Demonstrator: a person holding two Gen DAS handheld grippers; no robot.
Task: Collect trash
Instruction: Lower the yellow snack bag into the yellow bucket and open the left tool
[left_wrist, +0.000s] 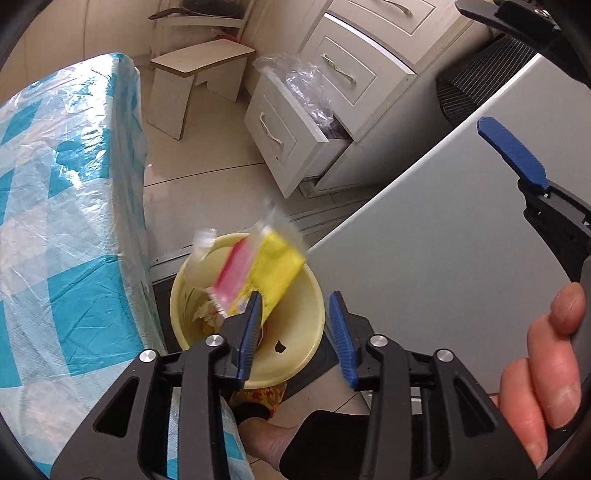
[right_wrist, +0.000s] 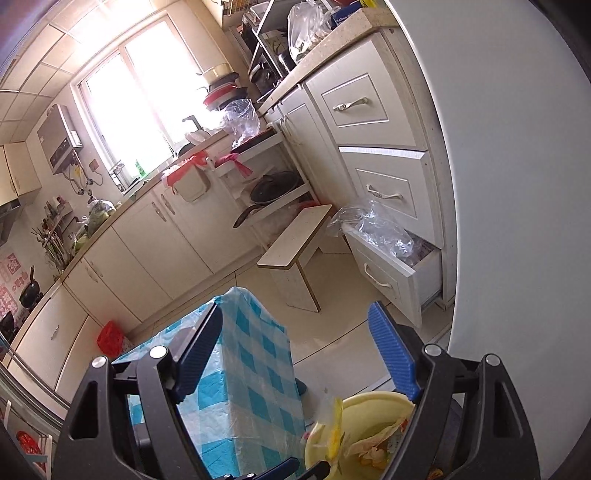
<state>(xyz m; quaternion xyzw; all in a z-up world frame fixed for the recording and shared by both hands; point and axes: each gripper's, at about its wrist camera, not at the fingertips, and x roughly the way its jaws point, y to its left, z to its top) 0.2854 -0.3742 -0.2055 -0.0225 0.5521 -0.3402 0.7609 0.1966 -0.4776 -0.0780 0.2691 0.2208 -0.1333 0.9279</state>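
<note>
Yellow and pink, a blurred wrapper (left_wrist: 258, 267) is seen in the left wrist view over the mouth of a pale yellow bin (left_wrist: 295, 306), beside the checked table cover (left_wrist: 62, 177). The left gripper (left_wrist: 295, 325) is recorded with jaws partly apart; the wrapper's lower edge lies against the left pad, but no pinch between the two pads is observed. Fingers of a hand (left_wrist: 546, 350) are noted at the right edge. In the right wrist view, the right gripper (right_wrist: 295, 354) is held wide open and empty above the floor; the wrapper (right_wrist: 332, 428) is seen at the bin's rim (right_wrist: 380, 398), with crumpled trash inside.
</note>
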